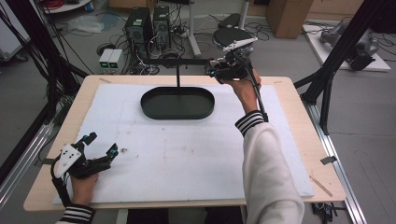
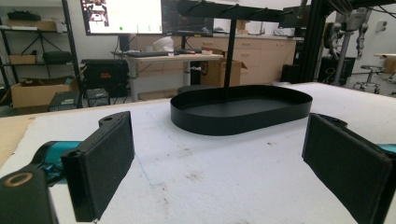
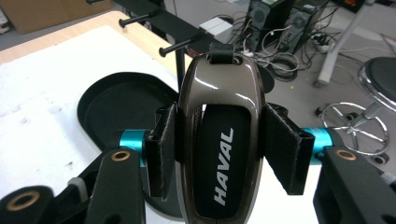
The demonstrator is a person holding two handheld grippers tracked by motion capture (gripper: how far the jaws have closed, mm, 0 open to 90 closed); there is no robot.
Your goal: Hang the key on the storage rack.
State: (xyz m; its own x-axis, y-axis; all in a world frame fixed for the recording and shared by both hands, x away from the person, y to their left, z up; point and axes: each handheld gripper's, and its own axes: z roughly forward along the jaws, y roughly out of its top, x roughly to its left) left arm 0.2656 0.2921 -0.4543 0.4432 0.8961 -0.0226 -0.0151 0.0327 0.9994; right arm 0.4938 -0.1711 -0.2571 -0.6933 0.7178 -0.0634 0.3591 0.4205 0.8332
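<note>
You are looking over a pale wooden worktop [image 1: 299, 140] covered by a white foam sheet [image 1: 187, 154], standing on a grey floor [image 1: 364, 107]. Beyond its far edge two black computer towers [image 1: 148, 25] sit among tangled cables, with a small white box [image 1: 110, 58] to their left. Black metal frame struts [image 1: 348, 42] rise on the right. In the left gripper view a lit wall monitor [image 2: 123, 16] hangs above a pale desk [image 2: 173, 58], with light wooden cabinets [image 2: 261, 65] further right.
</note>
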